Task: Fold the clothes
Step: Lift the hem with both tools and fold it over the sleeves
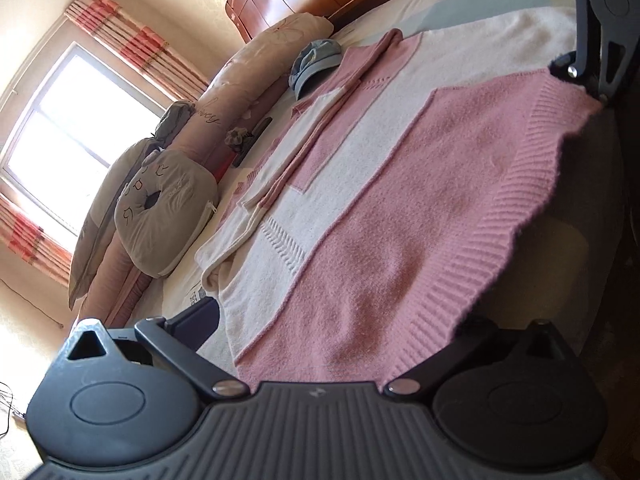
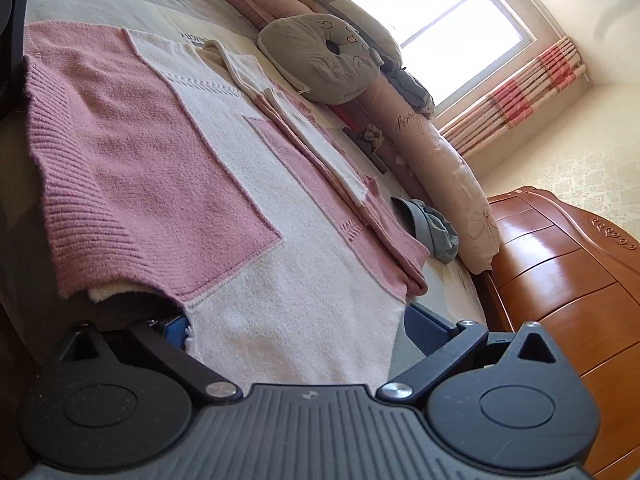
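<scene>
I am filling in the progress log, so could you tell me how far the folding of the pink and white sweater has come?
Done: both sleeves lie folded onto the sweater, spread on the bed. In hand: the left gripper and right gripper each grasp the near hem, which hangs over the bed's edge. Left: folding the hem up toward the collar; the body is still at full length.

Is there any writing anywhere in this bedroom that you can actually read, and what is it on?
"...ancy": cursive script on the long pink bolster; only the end of the word shows, so this is a partial reading.
Dark print on the bed sheet beside the sweater: cut off and blurred, not readable.
The grey cat cushion carries a stitched face and a tiny line by the zip, too small to read.
</scene>
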{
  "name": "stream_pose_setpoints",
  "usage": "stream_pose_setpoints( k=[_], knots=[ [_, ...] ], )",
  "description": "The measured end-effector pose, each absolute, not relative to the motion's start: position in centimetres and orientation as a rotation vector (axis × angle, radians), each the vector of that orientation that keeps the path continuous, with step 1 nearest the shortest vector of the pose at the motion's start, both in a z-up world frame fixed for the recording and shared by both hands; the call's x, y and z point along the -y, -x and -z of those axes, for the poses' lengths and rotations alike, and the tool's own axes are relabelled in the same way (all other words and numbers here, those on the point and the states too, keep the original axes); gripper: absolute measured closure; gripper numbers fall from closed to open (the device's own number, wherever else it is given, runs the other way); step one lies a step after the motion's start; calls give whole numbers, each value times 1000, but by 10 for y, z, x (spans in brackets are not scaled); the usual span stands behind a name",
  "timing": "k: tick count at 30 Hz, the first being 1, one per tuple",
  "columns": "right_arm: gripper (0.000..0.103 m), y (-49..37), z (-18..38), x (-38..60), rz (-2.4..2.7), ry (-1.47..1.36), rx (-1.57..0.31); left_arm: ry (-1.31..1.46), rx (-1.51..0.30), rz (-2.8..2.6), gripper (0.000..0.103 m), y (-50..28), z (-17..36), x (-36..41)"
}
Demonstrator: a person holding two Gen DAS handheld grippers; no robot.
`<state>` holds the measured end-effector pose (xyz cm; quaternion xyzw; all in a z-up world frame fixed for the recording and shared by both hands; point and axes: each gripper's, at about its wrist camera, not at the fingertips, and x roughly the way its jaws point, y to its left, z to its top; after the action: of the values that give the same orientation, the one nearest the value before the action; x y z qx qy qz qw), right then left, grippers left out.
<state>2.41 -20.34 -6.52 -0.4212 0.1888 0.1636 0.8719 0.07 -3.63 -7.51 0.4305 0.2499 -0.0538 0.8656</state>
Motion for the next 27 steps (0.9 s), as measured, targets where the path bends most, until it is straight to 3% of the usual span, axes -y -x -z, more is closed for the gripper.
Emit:
stream_pose_setpoints(
  k=[17,27],
  knots=[
    [0,-33,68,197,-303,900,-351,-997,-469,68,0,-11,77,46],
    [0,-31,65,194,-205,956,-210,-1007,-410,29,0,-14,71,42]
  ],
)
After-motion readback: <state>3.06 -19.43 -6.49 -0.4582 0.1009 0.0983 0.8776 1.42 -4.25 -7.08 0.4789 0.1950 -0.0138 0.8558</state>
